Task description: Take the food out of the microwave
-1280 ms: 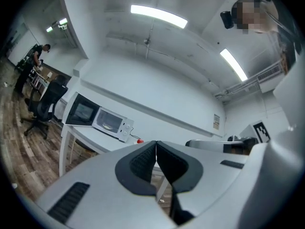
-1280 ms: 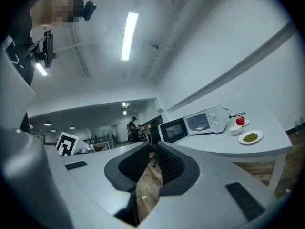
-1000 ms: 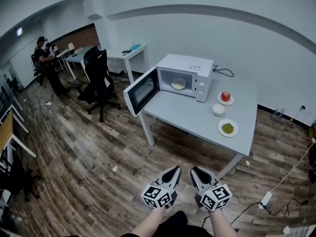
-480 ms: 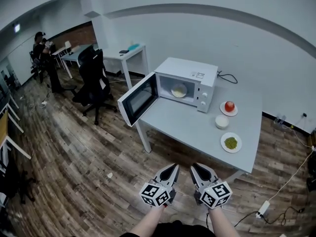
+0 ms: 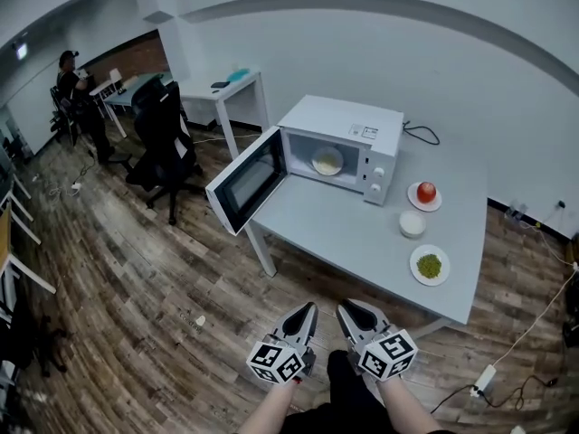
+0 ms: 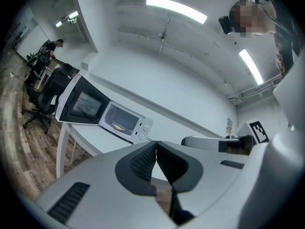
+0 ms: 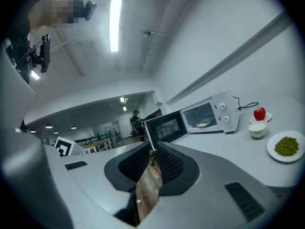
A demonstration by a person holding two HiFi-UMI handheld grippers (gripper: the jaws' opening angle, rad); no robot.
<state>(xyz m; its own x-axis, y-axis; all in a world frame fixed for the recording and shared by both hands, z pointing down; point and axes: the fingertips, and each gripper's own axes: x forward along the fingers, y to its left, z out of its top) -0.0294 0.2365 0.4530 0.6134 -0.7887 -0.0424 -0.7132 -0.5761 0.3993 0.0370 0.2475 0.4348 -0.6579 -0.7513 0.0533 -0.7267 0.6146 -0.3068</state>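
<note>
A white microwave point(image 5: 342, 143) stands on the grey table point(image 5: 348, 229) with its door point(image 5: 242, 182) swung open to the left. Inside it sits a plate of pale food point(image 5: 327, 162), which also shows in the left gripper view as the food point(image 6: 117, 126) and in the right gripper view as the food point(image 7: 203, 124). My left gripper point(image 5: 309, 308) and right gripper point(image 5: 345, 308) hover side by side over the floor, short of the table's near edge. Both point level at the microwave, shut and empty. The left gripper point(image 6: 156, 145) has its pads touching, and the right gripper point(image 7: 153, 149) also has its tips together.
To the right of the microwave are an apple on a small plate point(image 5: 425, 193), a white bowl point(image 5: 412, 224) and a plate of green food point(image 5: 429, 266). A black office chair point(image 5: 166, 134) and a white desk point(image 5: 226, 89) stand at the back left. A person point(image 5: 71, 84) is far off. Cables point(image 5: 493, 382) lie on the floor.
I have come nearer to the table, and the microwave looms larger. Both grippers have travelled forward with me, still shut.
</note>
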